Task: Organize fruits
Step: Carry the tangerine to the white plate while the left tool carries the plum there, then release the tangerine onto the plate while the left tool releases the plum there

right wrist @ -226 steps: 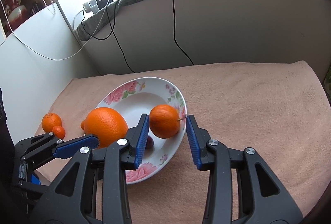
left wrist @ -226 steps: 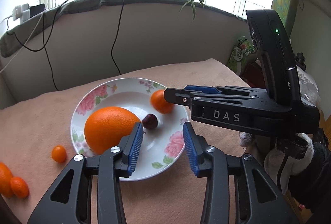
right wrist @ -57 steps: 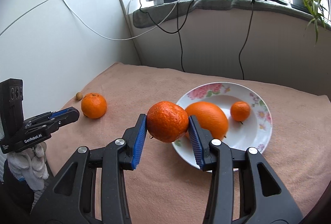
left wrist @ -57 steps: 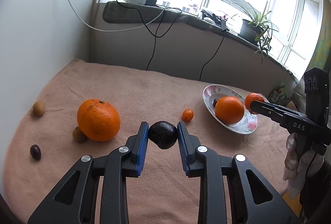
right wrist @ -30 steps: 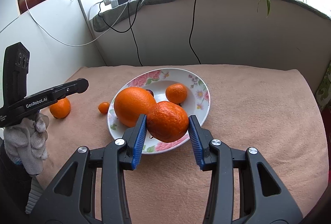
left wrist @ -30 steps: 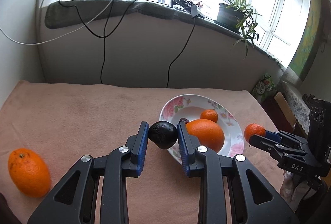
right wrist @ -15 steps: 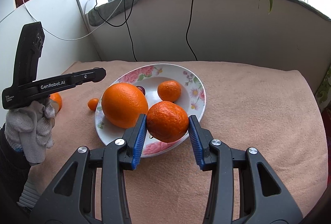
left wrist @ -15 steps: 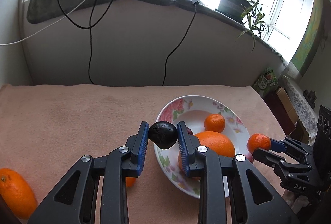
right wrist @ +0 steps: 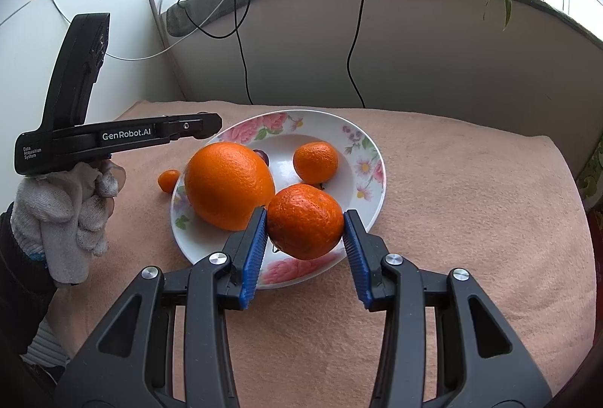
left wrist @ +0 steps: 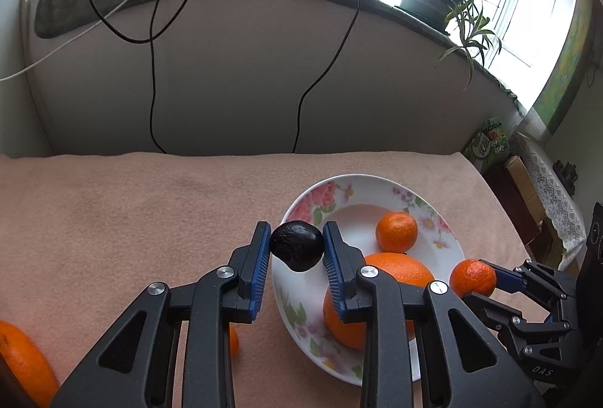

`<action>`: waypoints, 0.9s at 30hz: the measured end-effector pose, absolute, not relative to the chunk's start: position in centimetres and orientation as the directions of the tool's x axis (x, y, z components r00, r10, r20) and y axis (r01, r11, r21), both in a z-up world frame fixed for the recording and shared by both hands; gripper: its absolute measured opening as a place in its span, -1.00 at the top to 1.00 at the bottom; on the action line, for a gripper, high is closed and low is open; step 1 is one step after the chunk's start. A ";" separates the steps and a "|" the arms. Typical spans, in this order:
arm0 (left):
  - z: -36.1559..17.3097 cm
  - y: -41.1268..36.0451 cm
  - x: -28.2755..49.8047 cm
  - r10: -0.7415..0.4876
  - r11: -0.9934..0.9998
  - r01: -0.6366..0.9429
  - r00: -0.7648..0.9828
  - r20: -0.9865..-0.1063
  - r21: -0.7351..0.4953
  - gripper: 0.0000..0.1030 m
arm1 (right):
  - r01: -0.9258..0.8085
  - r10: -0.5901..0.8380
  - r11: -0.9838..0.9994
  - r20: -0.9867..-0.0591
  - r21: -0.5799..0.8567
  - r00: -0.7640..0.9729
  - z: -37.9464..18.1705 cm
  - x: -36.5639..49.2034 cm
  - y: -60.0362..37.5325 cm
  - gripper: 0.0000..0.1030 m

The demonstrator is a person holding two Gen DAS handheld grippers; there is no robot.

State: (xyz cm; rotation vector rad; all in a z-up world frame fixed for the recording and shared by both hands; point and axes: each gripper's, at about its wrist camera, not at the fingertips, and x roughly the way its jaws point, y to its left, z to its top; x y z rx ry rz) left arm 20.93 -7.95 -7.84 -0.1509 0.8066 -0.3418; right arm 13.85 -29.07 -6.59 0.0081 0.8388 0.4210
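Note:
My left gripper is shut on a dark avocado-like fruit, held above the left rim of the flowered plate. My right gripper is shut on a mandarin, held over the plate's near rim; that mandarin also shows in the left wrist view. The plate holds a big orange, a small mandarin and a dark plum, mostly hidden behind the orange. The left gripper shows in the right wrist view above the plate's left edge.
A kumquat lies on the pink cloth left of the plate. An orange lies at the far left edge of the left wrist view. A wall with hanging cables stands behind. The bed edge drops off at the right.
Both grippers have moved closer to the plate, each still holding its fruit. The left gripper now reaches over the plate's left rim, and the right one over the near rim.

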 end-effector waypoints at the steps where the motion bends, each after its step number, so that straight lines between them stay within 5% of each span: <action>1: -7.8 -8.0 20.9 -0.355 0.935 0.243 0.642 -0.680 -0.259 0.48 | -0.357 0.364 0.918 -0.719 0.171 0.592 -6.6 13.8 -29.1 0.17; 8: -7.7 -8.5 21.3 -0.361 0.933 0.255 0.637 -0.681 -0.255 0.47 | -0.354 0.362 0.919 -0.721 0.172 0.591 -6.6 13.8 -29.2 0.17; 10: -7.6 -8.6 21.2 -0.361 0.933 0.258 0.638 -0.680 -0.253 0.31 | -0.354 0.360 0.920 -0.722 0.169 0.591 -6.6 13.9 -29.2 0.16; 14: -7.3 -8.7 21.0 -0.366 0.930 0.264 0.643 -0.672 -0.254 -0.06 | -0.352 0.357 0.922 -0.704 0.160 0.615 -6.1 13.7 -29.3 -0.32; 17: -7.1 -8.6 20.9 -0.368 0.930 0.265 0.650 -0.665 -0.256 -0.20 | -0.356 0.356 0.922 -0.698 0.153 0.622 -5.8 13.6 -29.2 -0.33; 21: -6.9 -8.4 20.6 -0.377 0.926 0.271 0.657 -0.653 -0.262 -0.53 | -0.360 0.352 0.922 -0.694 0.142 0.629 -5.6 13.3 -28.9 -0.64; 27: -6.6 -8.7 20.2 -0.384 0.923 0.285 0.654 -0.651 -0.258 -0.56 | -0.350 0.350 0.925 -0.691 0.147 0.633 -5.3 13.2 -28.8 -0.69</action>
